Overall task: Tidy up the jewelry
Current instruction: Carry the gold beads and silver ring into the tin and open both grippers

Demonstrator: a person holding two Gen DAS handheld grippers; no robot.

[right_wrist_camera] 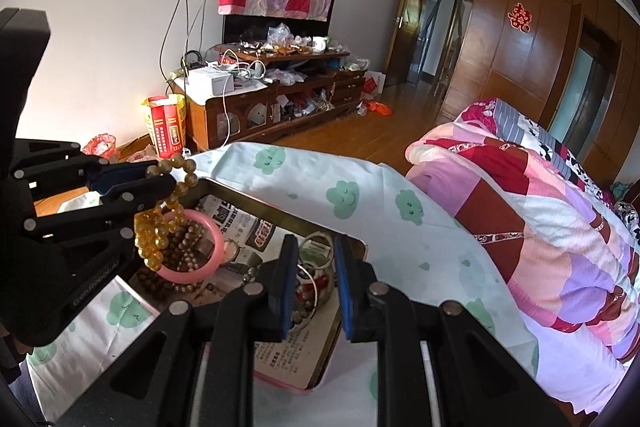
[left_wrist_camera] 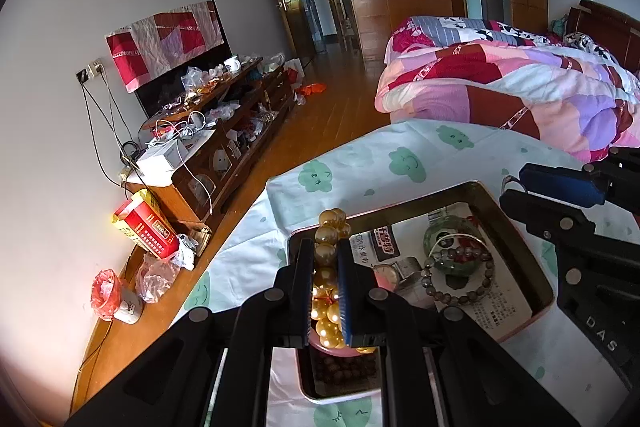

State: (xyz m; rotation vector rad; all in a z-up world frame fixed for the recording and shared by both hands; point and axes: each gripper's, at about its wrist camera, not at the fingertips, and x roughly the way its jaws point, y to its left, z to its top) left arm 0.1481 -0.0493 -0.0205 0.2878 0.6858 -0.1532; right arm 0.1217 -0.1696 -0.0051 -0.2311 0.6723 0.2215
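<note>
My left gripper (left_wrist_camera: 325, 259) is shut on a golden bead necklace (left_wrist_camera: 327, 239) and holds it over the near-left corner of the metal jewelry tin (left_wrist_camera: 520, 239); it also shows in the right wrist view (right_wrist_camera: 160, 183) with the necklace (right_wrist_camera: 160, 227) hanging down. Below it lie a pink bangle (right_wrist_camera: 216, 239) and brown wooden beads (right_wrist_camera: 188, 251). My right gripper (right_wrist_camera: 316, 267) is open above the tin's (right_wrist_camera: 352, 241) right part, over a grey bead bracelet (left_wrist_camera: 460, 279), a green bangle (left_wrist_camera: 452, 231) and a thin silver ring (right_wrist_camera: 316, 251).
The tin, lined with newspaper, sits on a table under a cloud-print cloth (left_wrist_camera: 360, 163). A bed with a pink patchwork quilt (left_wrist_camera: 520, 87) lies right. A cluttered wooden TV cabinet (left_wrist_camera: 224, 131) stands by the left wall. A wristwatch (left_wrist_camera: 400, 271) lies in the tin.
</note>
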